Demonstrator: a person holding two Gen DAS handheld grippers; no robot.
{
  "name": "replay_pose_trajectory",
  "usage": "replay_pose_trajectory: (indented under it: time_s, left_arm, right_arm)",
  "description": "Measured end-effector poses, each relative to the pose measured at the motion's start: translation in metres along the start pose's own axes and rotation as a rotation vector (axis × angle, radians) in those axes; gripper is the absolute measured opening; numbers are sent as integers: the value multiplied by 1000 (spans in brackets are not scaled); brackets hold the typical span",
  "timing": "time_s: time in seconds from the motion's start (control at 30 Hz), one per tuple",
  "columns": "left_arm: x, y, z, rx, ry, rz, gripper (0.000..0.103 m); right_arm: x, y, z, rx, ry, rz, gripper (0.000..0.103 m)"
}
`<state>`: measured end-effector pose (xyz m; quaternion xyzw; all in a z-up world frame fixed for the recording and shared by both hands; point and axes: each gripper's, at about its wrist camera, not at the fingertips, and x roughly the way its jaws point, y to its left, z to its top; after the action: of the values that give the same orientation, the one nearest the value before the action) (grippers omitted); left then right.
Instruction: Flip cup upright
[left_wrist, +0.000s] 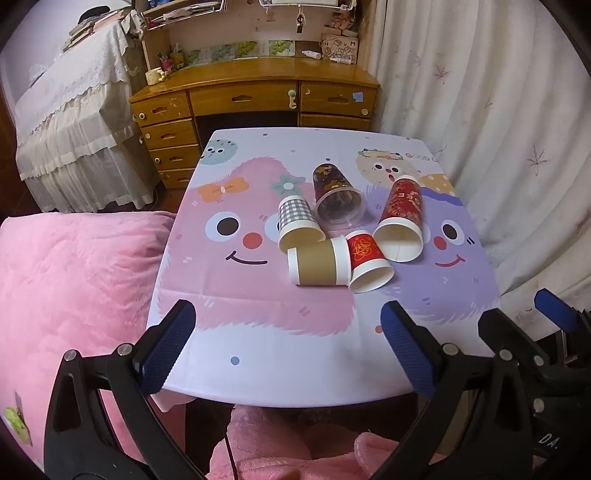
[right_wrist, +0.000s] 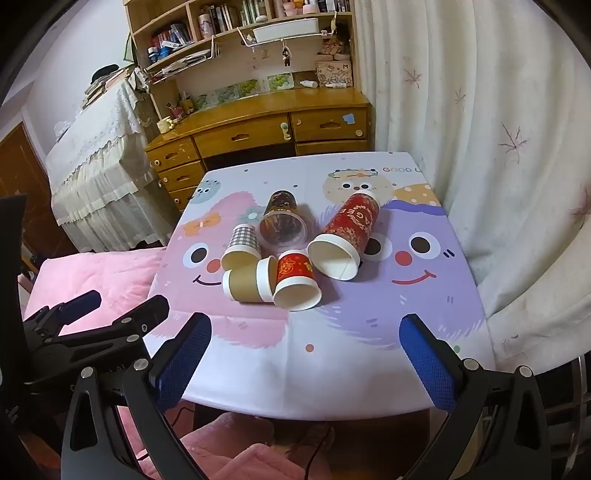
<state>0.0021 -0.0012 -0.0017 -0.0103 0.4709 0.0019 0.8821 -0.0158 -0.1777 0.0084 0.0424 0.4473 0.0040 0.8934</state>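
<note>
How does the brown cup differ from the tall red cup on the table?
The brown cup is plain brown with white bands at both ends; the tall red cup carries a red and gold pattern. The brown cup looks shorter than the tall red cup. The brown cup lies crosswise, its side to the cameras; the tall red cup points its open mouth toward them. Both lie on their sides, not yet upright.

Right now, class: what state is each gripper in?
Left gripper: open, holding nothing, short of the cups.
Right gripper: open, holding nothing.
</note>
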Motion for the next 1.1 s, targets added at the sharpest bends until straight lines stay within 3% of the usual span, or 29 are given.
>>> replay_pose_trajectory:
  time_s: [0.1, 1.1]
  left_arm:
    - [-2, -1, -2, 3, -29, 9, 100]
    - [5, 0, -9, 14, -21, 0, 100]
  right_arm:
    - [0, 0, 0, 8, -2, 13, 103]
    - [10, -7, -10, 38, 44, 21, 103]
